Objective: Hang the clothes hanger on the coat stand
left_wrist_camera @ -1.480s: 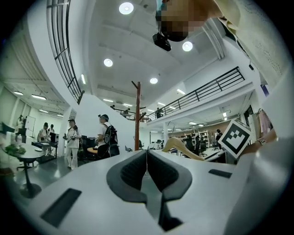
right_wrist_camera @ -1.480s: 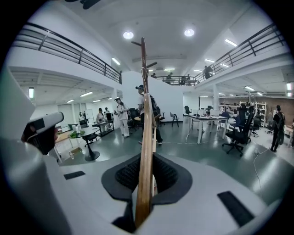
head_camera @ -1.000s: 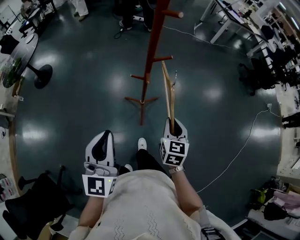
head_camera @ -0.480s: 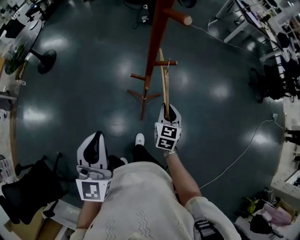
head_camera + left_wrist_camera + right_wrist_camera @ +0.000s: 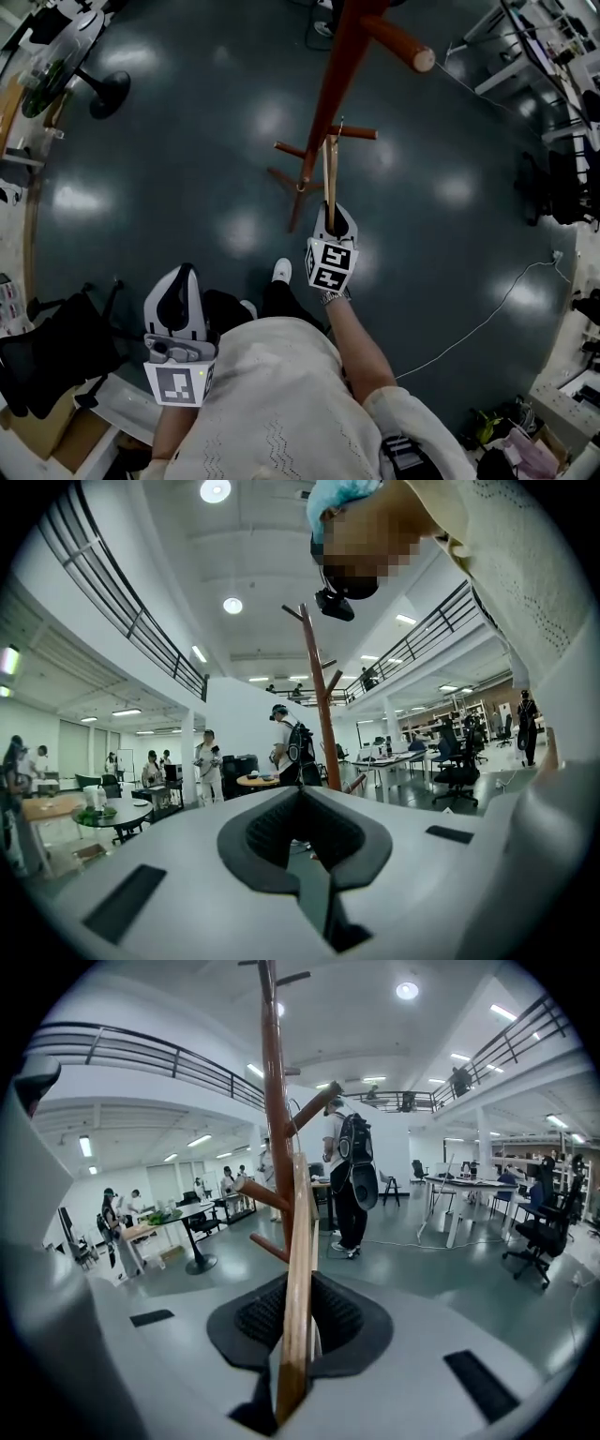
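- The clothes hanger (image 5: 330,178) is up in the air, seen edge-on, its lower end clamped in the right gripper (image 5: 334,214). The jaws are pinching the wood firmly, and their grip hasn't changed.
- Here's the change: a second ago the hanger stood off to the right of the coat stand (image 5: 345,66), with clear floor between them. Now it has been carried right in.
- From the head view, the hanger's wire hook (image 5: 340,122) sits at the short lower peg (image 5: 361,133), crossing it in the picture.
- Whether the hook is over the peg, touching it or just short of it, I can't tell from above.
- The right gripper view backs up the approach: the hanger rises straight in front of the red-brown pole, and pegs branch off close behind it.
- The hanger has also straightened up; its earlier lean has gone and it now runs nearly in line with the pole.
- What that means: I'd call the carry finished and the hooking step just starting. The next move needs the hook dropped onto that peg before the jaws let go.
- The risk is that a release now, with the hook unseated, sends the hanger to the floor (image 5: 169,141).
- The left gripper (image 5: 181,286) hangs back low by the person's side, well away from the stand. Its jaws show a narrow gap with nothing between them.
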`<action>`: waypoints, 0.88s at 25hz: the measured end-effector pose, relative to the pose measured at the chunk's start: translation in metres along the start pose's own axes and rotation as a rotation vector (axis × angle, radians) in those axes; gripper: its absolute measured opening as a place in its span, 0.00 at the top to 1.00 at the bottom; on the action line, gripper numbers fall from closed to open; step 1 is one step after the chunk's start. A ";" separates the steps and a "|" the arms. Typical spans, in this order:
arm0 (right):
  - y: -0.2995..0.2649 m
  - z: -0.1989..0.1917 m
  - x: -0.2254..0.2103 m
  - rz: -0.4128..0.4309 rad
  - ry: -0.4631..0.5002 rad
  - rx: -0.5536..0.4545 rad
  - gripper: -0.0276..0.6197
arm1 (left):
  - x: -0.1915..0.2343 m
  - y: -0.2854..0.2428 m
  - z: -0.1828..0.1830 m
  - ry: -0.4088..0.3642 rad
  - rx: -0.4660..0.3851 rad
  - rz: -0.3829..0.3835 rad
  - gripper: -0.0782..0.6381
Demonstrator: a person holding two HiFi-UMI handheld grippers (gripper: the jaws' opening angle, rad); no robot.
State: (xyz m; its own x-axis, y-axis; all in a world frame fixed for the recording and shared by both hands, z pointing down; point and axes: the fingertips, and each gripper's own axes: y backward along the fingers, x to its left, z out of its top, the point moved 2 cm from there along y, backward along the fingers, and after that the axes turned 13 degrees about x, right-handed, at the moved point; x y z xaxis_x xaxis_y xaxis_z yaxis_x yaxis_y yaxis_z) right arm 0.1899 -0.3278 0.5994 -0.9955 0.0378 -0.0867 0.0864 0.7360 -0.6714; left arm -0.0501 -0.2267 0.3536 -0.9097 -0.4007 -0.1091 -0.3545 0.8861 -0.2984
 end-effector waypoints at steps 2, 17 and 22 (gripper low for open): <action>-0.007 -0.004 0.006 0.004 0.008 0.010 0.86 | 0.005 0.001 -0.001 0.000 0.000 0.012 0.87; -0.032 -0.016 0.014 0.016 0.089 0.013 0.86 | -0.003 -0.010 -0.008 -0.011 0.044 0.019 0.87; -0.033 -0.017 0.020 0.054 0.102 0.020 0.86 | 0.001 -0.010 -0.009 0.003 0.037 0.030 0.87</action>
State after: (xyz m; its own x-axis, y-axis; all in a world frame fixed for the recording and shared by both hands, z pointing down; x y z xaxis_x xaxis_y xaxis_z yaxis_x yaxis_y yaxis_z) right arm 0.1666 -0.3396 0.6327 -0.9880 0.1467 -0.0481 0.1397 0.7175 -0.6824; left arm -0.0495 -0.2342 0.3654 -0.9204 -0.3735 -0.1156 -0.3191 0.8886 -0.3296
